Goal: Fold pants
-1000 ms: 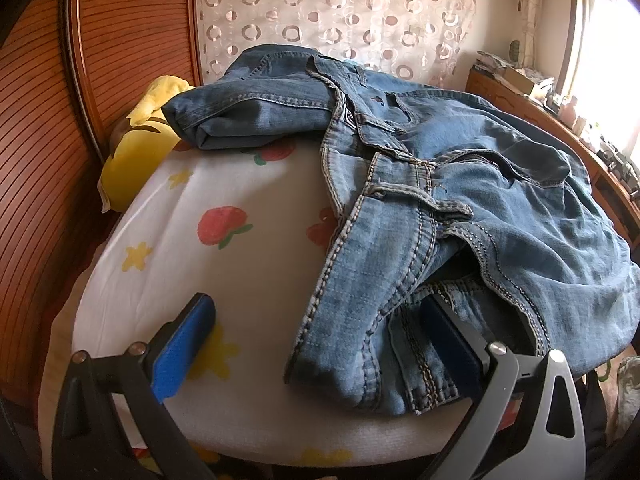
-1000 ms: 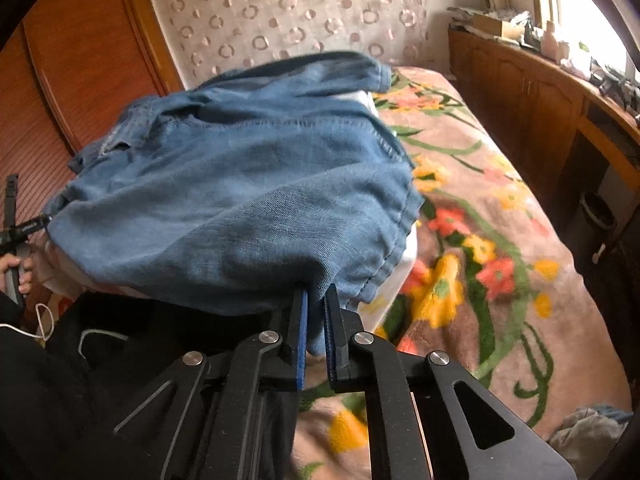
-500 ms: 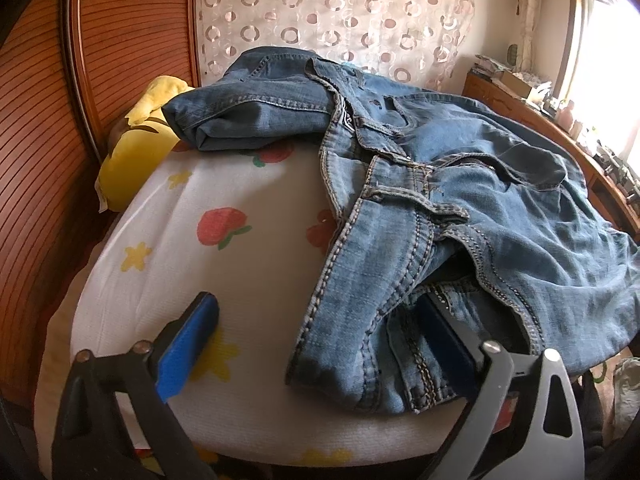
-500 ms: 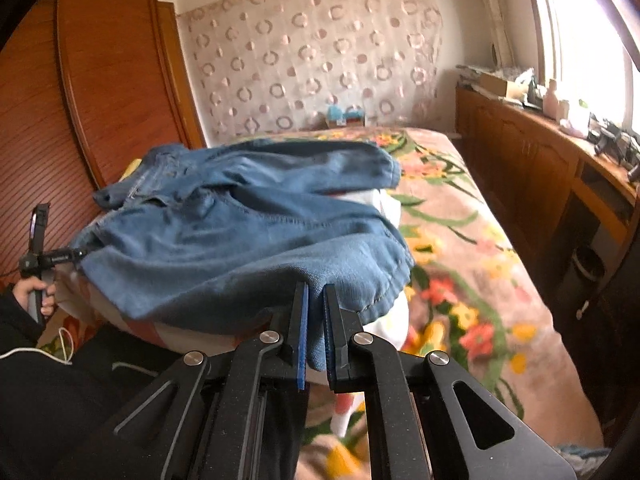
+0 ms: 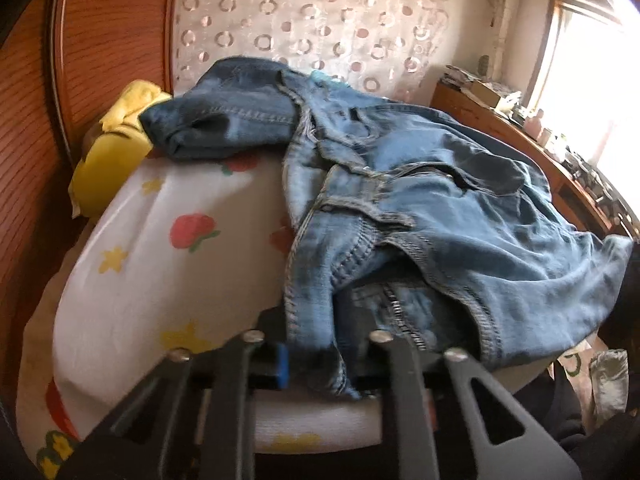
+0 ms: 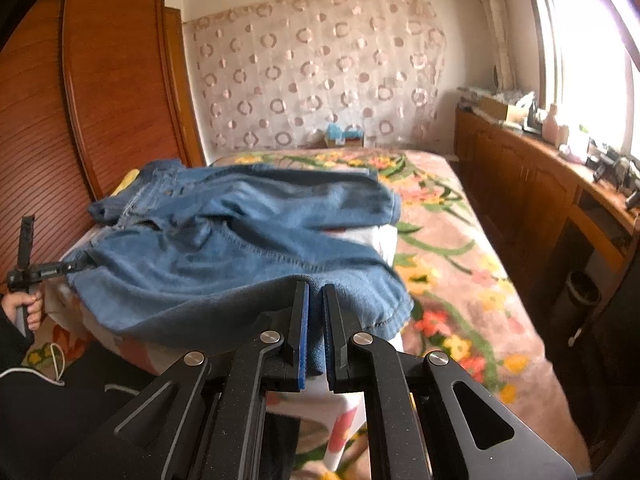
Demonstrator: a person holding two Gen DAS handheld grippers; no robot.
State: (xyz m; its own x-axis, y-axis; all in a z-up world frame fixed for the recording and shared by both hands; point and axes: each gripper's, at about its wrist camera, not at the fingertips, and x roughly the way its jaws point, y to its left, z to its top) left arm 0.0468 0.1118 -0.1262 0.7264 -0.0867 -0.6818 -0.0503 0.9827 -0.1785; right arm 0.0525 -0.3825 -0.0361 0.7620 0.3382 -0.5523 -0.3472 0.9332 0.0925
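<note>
The blue jeans lie crumpled over a white cushion printed with fruit and stars. My left gripper is shut on the near waistband edge of the jeans. In the right wrist view the jeans spread across the same cushion. My right gripper is shut on their near hem, with denim pinched between the blue pads. The left gripper also shows in the right wrist view, clamped on the jeans' far left corner.
A yellow pillow sits against the wooden headboard at the left. A floral bedspread covers the bed. A wooden cabinet with clutter runs under the window at the right.
My left gripper has closed from wide open onto the jeans' near waistband edge. My right gripper has kept its hold on the hem and drawn back and lower, so more of the room shows.
</note>
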